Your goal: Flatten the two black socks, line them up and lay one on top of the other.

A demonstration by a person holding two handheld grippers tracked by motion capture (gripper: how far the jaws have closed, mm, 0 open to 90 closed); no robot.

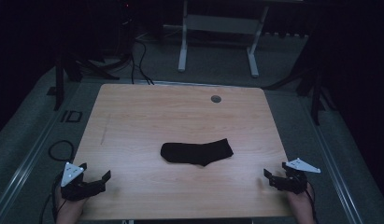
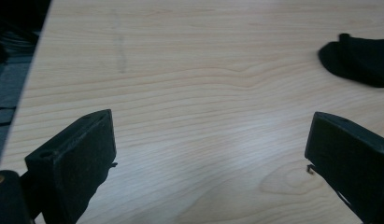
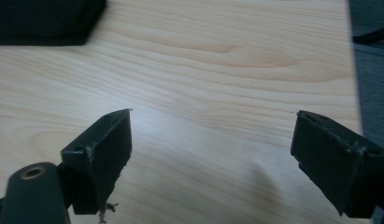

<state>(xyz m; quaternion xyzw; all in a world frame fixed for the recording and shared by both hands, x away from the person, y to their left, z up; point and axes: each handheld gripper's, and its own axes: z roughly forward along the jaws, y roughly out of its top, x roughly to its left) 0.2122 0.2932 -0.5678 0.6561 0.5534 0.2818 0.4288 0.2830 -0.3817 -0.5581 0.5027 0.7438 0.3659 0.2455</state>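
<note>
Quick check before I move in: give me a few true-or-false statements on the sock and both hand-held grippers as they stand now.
1. The black sock lies flat near the middle of the wooden table. True.
2. The left hand-held gripper is shut on the sock. False: its jaws stand wide open over bare wood, apart from the sock.
3. The right hand-held gripper is open and holds nothing. True.
4. Two socks lie on the table. False: there is one.
5. Both hand-held grippers sit at the table's far edge. False: they are at the near edge, one near each corner.
</note>
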